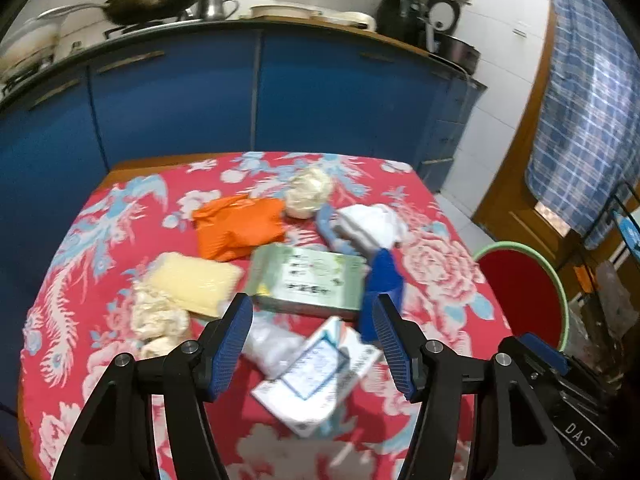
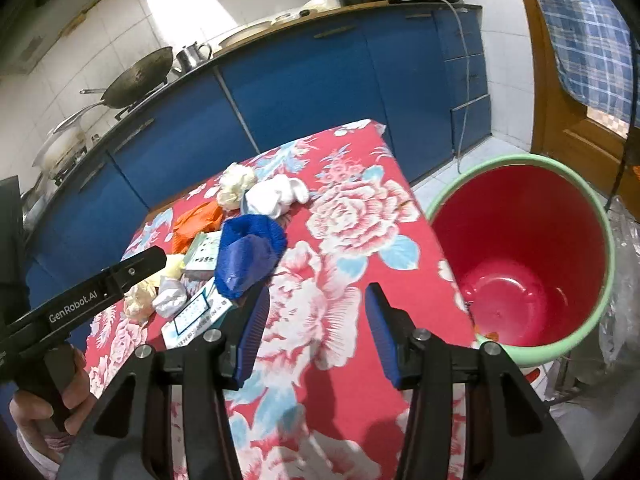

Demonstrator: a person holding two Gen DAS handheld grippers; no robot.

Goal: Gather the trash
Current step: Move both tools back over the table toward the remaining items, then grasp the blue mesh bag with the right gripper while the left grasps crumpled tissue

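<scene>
Trash lies on a table under a red flowered cloth (image 1: 436, 268). In the left wrist view I see an orange bag (image 1: 238, 228), a yellow packet (image 1: 196, 282), a green box (image 1: 308, 280), crumpled cream paper (image 1: 154, 320), a cream wad (image 1: 308, 192), a white cloth (image 1: 372, 224) and a blue wrapper (image 1: 382, 280). My left gripper (image 1: 314, 340) hangs open above a white printed box (image 1: 316, 376), its pads clear of it. My right gripper (image 2: 316, 336) is open over bare cloth (image 2: 360, 380), just right of the blue wrapper (image 2: 248, 252). It holds nothing.
A red bucket with a green rim (image 2: 600, 216) stands on the floor off the table's right edge, also seen as the red bucket (image 1: 520, 292). Blue kitchen cabinets (image 1: 256, 92) run behind the table. A hand (image 2: 48, 392) holds the left gripper's black body (image 2: 100, 288).
</scene>
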